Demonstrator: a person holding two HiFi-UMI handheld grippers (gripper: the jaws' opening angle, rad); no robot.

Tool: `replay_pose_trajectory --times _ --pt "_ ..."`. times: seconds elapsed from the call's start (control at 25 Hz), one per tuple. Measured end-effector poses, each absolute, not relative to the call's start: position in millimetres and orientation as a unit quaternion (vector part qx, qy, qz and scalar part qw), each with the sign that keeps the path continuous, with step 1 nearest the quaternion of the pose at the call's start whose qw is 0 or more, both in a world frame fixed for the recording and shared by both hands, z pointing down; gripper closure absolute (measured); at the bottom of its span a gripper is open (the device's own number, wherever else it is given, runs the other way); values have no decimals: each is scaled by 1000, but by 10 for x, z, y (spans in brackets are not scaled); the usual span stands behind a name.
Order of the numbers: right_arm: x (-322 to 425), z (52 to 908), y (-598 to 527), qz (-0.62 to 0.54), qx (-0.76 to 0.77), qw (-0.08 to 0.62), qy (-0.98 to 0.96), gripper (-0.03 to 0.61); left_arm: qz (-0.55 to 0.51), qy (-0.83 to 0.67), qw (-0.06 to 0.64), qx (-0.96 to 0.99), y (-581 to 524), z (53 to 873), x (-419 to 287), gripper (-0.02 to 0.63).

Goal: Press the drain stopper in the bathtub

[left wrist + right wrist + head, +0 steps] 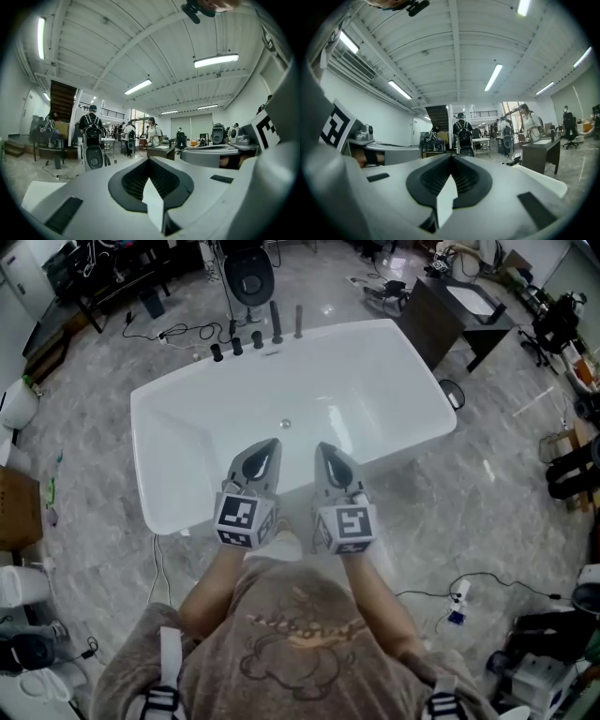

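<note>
The left gripper (149,160) faces out across a large hall, its jaws closed tip to tip with nothing between them. Beyond it stand a person with a backpack (92,123) and another person (152,131) near a tabletop (161,149). A dark staircase (62,99) rises at left. A marker cube (268,130), probably the other gripper's, fills the right edge.

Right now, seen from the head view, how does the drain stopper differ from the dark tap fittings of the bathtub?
The drain stopper is one small, round, silvery piece; the tap fittings are several dark, upright pieces. The drain stopper lies low inside the bathtub; the tap fittings stand in a row on its far rim. Both belong to the same white bathtub.
</note>
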State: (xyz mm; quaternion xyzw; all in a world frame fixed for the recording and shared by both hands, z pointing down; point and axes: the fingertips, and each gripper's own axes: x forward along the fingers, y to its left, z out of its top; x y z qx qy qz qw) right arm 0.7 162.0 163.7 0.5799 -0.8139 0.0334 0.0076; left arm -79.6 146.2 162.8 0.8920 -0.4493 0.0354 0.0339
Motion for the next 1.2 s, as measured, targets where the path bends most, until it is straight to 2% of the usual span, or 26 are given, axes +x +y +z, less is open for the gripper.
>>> replay_pose_trajectory --times 0.48,1.2 --pt "-72 1729 474 44 600 9 -798 581 42 -425 20 904 358 1667 -920 614" --pt "66 1881 -417 31 598 9 -801 581 28 -427 23 904 -540 1771 -737 614"
